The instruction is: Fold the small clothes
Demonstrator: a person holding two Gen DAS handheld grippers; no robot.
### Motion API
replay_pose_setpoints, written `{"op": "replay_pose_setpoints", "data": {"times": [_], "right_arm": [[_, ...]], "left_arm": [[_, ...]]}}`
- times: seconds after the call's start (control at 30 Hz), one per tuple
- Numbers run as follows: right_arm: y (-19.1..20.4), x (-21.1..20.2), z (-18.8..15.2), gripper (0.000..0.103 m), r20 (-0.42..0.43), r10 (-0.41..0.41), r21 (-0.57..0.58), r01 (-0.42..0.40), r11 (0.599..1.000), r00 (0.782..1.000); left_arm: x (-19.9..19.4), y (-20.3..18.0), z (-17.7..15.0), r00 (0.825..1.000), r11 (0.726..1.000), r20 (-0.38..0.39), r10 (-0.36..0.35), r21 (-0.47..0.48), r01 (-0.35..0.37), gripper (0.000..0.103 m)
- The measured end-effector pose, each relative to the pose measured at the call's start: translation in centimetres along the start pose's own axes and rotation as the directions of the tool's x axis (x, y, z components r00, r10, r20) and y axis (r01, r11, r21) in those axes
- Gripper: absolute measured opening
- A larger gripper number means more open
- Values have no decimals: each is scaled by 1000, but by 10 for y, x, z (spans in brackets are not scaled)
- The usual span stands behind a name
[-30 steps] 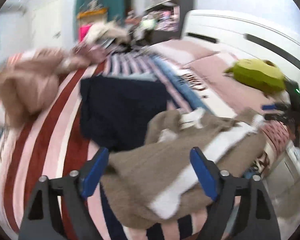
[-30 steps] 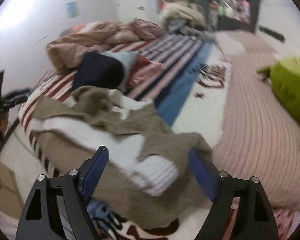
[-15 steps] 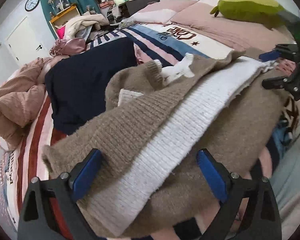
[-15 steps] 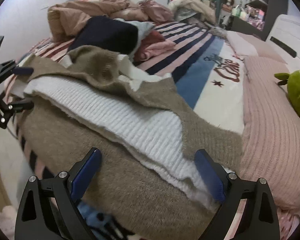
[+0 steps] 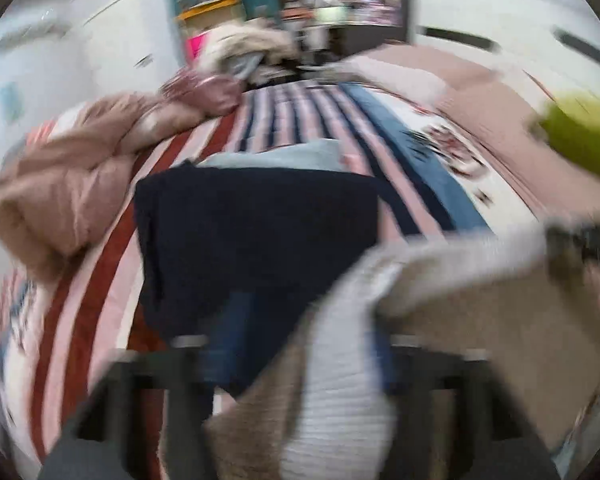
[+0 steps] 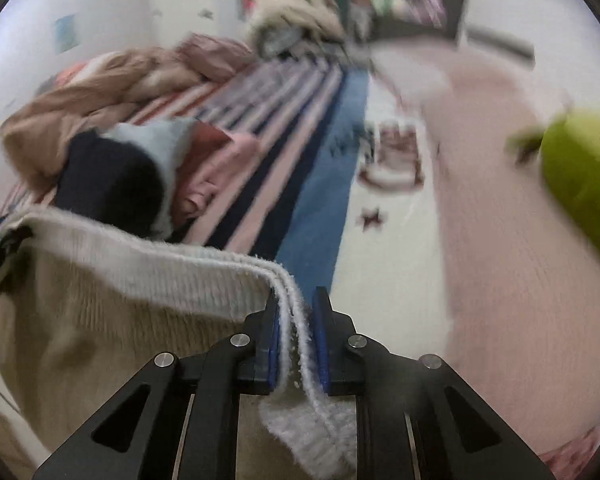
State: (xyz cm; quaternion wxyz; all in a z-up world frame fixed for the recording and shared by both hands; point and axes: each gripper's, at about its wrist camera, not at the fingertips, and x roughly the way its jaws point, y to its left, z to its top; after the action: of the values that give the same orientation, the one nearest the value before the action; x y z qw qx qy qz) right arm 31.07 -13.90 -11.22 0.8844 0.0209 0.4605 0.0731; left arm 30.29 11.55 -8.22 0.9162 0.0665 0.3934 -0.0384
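Knitted wool, tan with a white ribbed band, makes up the sweater (image 6: 112,320) I am handling at the near edge of the bed (image 6: 380,240). My right gripper (image 6: 296,344) has its blue pads (image 6: 321,344) drawn close together on the white band, which passes doubled between them and hangs out below as a fuzzy end. From that pinch the band runs left across the right wrist view, with the tan body sagging beneath it. In the left wrist view the picture is heavily smeared. My left gripper (image 5: 296,360) shows only as dark blurred arms with the sweater (image 5: 440,320) lying across and between them, so I cannot tell how far its jaws stand apart or whether they have hold of the cloth. Beyond the sweater a dark navy garment (image 5: 256,240) lies on the striped bedspread (image 5: 92,312), with a pale blue piece (image 5: 284,156) just behind it. A brown quilt (image 5: 60,184) is bunched at the left side of the bed. A green plush toy (image 6: 580,184) rests on the pink blanket (image 6: 512,264) at the right.
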Motion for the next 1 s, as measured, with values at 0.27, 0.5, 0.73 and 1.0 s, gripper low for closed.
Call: {"op": "replay_pose_setpoints", "data": {"times": [0.27,0.5,0.73,1.0], "right_arm": [[-11,-16,-8,62,68,-3,-29,5,1000,998],[-21,-52,-6,62,124,-15,-61,22,998,992],[7,-78,-48,62,150,186,-59,-179,982,971],[45,-65,-107,62,120,287,-126,-272,954,950]], "left_arm": [[-14,57,-5,998,988,58,22,-151,-13,80],[-36,95,-9,997,983,76,30,-185,-16,82],[-55,83,-40,926,924,73,-370,-72,375,102],[43,106,-51,986,947,-129,-103,-316,58,96]]}}
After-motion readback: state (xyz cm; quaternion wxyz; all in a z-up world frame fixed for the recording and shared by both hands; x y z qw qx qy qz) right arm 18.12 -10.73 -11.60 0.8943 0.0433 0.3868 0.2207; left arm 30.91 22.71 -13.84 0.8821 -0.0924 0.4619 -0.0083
